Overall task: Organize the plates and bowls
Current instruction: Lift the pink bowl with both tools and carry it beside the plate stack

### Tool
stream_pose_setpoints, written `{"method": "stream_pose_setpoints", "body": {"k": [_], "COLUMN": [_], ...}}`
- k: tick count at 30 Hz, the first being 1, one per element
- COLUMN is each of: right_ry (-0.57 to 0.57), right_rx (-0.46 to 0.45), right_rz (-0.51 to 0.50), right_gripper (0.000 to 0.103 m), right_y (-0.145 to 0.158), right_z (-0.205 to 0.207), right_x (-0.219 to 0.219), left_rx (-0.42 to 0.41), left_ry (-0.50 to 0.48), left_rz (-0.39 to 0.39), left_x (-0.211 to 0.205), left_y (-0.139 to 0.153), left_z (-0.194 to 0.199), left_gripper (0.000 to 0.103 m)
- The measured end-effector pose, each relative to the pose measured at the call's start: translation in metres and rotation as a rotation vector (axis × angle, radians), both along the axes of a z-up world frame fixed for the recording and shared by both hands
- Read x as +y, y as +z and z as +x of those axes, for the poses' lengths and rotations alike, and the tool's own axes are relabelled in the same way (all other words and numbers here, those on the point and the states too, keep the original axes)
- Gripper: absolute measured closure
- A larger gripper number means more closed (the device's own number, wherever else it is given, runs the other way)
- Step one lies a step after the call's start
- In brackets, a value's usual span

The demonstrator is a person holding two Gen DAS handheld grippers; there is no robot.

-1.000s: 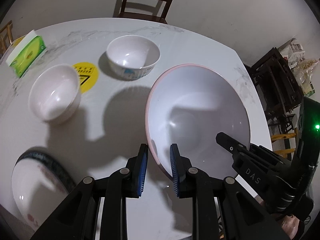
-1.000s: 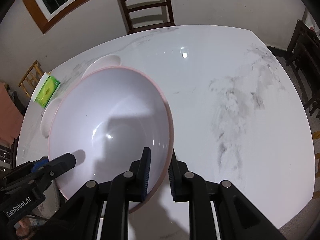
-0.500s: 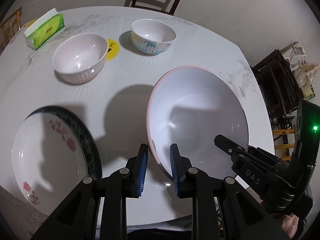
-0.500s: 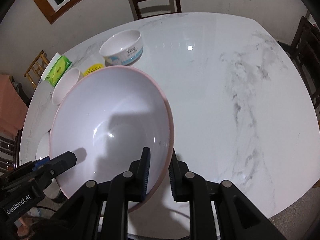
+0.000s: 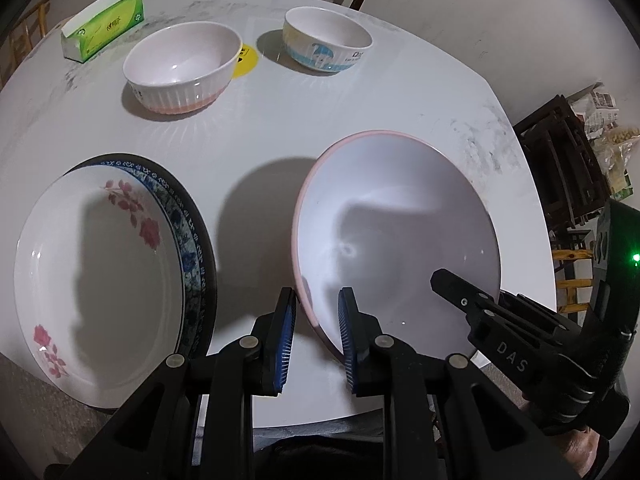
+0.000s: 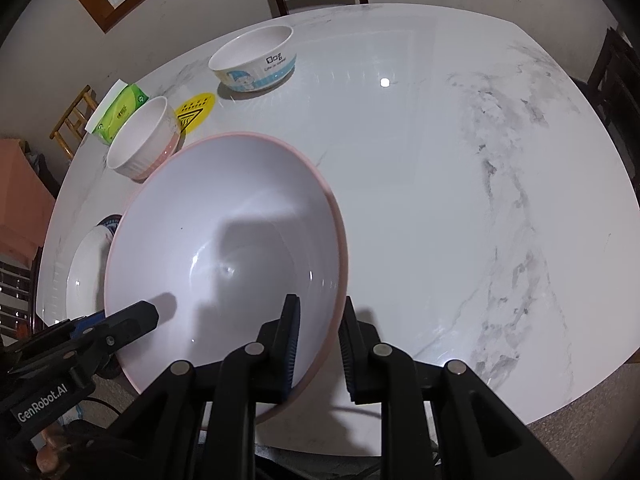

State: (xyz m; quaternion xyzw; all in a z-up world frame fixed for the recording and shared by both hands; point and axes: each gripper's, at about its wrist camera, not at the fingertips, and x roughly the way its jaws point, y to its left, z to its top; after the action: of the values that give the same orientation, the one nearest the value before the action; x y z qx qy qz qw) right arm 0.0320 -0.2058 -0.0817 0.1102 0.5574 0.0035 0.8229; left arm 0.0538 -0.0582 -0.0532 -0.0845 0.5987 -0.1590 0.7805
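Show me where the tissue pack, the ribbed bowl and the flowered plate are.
tissue pack (image 5: pixel 105 27), left wrist view, green side face
ribbed bowl (image 5: pixel 180 58), left wrist view, inner wall
flowered plate (image 5: pixel 100 280), left wrist view, white middle

- Pink-rimmed bowl (image 5: pixel 396 232): large, white inside, tilted.
- Floral plate (image 5: pixel 96 280): stacked on blue-patterned plate (image 5: pixel 196 248), beside it.
- Ribbed bowl (image 5: pixel 180 68) and cartoon bowl (image 5: pixel 326 46): upright, beyond it.

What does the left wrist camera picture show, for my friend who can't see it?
The left gripper and right gripper grip opposite rims of a big pink-rimmed bowl over a white table. Left lies a flowered plate; behind stand a ribbed bowl, a cartoon bowl and a green tissue pack.
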Motion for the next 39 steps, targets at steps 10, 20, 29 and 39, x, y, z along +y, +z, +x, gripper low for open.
{"method": "stream_pose_setpoints", "body": {"k": [10, 20, 29, 39], "right_ry": [0.005, 0.018, 0.029, 0.040], "right_rx": [0.016, 0.022, 0.023, -0.032], "right_rz": [0.008, 0.004, 0.009, -0.033], "right_gripper": [0.082, 0.081, 0.080, 0.064], "right_y": [-0.007, -0.011, -0.012, 0.004], "right_z": [0.001, 0.003, 0.004, 0.004], "right_x": [0.004, 0.008, 0.009, 0.011], "left_rx": [0.001, 0.009, 0.008, -0.011], "left_ry": [0.003, 0.009, 0.017, 0.024], "left_rz": [0.011, 0.021, 0.015, 0.015], "left_x": [0.002, 0.001, 0.004, 0.009], "left_y": [-0.002, -0.006, -0.006, -0.003], "left_z": [-0.002, -0.002, -0.003, -0.002], "left_gripper": [0.086, 0.086, 0.085, 0.073]}}
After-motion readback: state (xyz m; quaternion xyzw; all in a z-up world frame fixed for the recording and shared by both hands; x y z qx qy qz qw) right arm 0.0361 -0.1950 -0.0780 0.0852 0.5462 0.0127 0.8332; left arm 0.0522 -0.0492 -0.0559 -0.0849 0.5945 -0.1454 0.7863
